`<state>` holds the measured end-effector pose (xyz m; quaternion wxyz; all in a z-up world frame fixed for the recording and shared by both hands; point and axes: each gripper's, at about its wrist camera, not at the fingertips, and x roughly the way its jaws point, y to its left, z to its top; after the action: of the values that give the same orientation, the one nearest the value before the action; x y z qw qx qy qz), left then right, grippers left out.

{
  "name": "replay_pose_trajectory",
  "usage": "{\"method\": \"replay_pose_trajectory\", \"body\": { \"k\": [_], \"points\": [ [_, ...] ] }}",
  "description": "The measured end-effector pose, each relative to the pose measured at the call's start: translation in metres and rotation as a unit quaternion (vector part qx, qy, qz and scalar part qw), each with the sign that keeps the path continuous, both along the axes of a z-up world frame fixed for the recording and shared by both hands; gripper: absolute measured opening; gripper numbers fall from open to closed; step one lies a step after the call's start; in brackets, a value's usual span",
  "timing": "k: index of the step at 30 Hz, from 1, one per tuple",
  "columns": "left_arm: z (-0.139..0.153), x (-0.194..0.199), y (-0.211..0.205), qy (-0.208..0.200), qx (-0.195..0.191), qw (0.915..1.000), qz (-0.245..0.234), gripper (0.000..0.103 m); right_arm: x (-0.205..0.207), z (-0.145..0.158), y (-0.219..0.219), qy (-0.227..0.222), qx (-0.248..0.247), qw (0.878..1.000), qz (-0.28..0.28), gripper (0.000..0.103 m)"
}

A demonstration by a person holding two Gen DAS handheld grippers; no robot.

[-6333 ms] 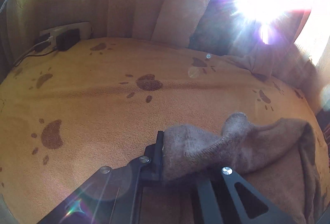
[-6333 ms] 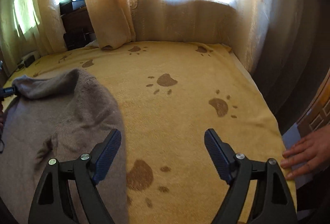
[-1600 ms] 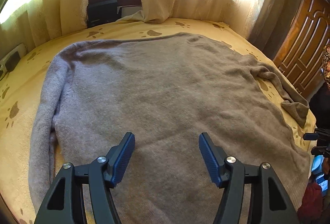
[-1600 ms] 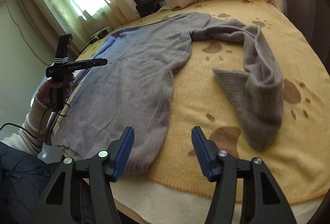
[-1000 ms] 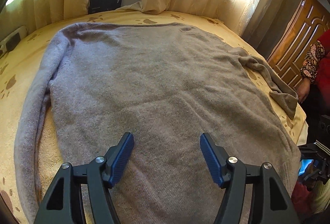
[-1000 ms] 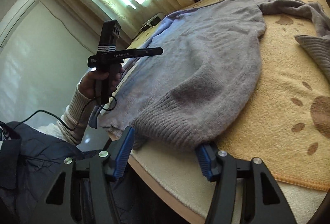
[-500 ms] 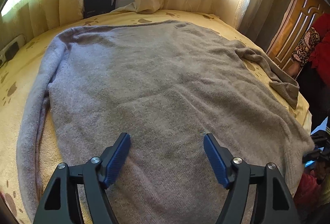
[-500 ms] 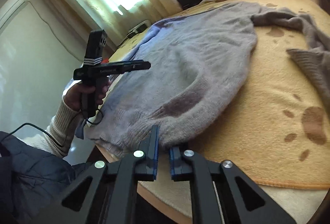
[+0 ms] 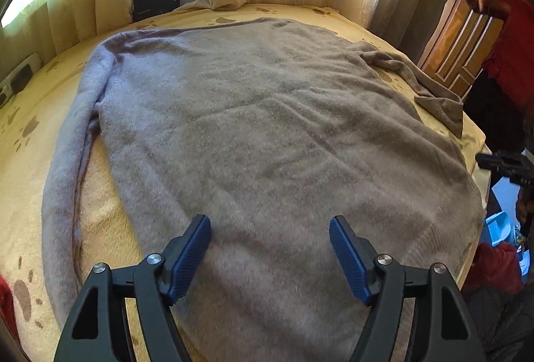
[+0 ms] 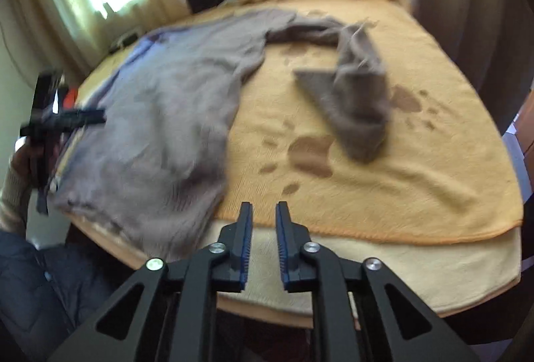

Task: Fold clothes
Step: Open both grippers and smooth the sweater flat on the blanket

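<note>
Right wrist alone shows right tongs (image 10: pixel 263 212) nearly closed, empty, off the sweater (image 10: pixel 160 115).

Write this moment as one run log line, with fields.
sweater: flat on bed | left gripper: open above hem | right gripper: narrow gap, empty

Right gripper (image 10: pixel 263 218) no longer clamped on the hem of the grey sweater (image 10: pixel 160 115), as half a second back; now clear of the cloth, above the pale edge of the bed (image 10: pixel 383 265), fingers a narrow gap apart with nothing between. Released hem corner lying slack at the near edge; that view too blurred to show exactly how. Since six seconds ago, sweater spread flat from a bunched heap. Left gripper (image 9: pixel 270 242), then pinching it, now gaping wide above the body. Red-sleeved arm (image 9: pixel 510 38) now raised by the door.
</note>
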<state>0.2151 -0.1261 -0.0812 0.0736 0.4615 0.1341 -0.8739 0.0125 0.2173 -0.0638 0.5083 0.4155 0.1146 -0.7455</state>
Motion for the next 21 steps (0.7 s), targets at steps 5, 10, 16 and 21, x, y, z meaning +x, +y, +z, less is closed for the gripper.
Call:
{"method": "replay_pose_trajectory", "body": {
  "k": [5, 10, 16, 21],
  "points": [
    [0.001, 0.024, 0.030, -0.003, -0.015, 0.9996, -0.023, 0.075, 0.009, 0.019, -0.031, 0.065, -0.031, 0.997, 0.028, 0.049],
    [-0.005, 0.034, 0.067, -0.009, -0.078, 0.9950, -0.062, 0.077, 0.028, 0.005, -0.099, 0.095, 0.008, 0.988, 0.117, 0.054],
    [-0.008, 0.067, 0.064, 0.024, -0.064, 0.9957, -0.062, 0.079, 0.044, -0.031, -0.109, 0.088, 0.072, 0.981, 0.155, 0.056],
    [-0.008, 0.088, 0.066, 0.010, -0.070, 0.9946, -0.076, 0.080, 0.065, -0.032, -0.081, 0.109, 0.082, 0.977, 0.165, 0.071]
  ]
}}
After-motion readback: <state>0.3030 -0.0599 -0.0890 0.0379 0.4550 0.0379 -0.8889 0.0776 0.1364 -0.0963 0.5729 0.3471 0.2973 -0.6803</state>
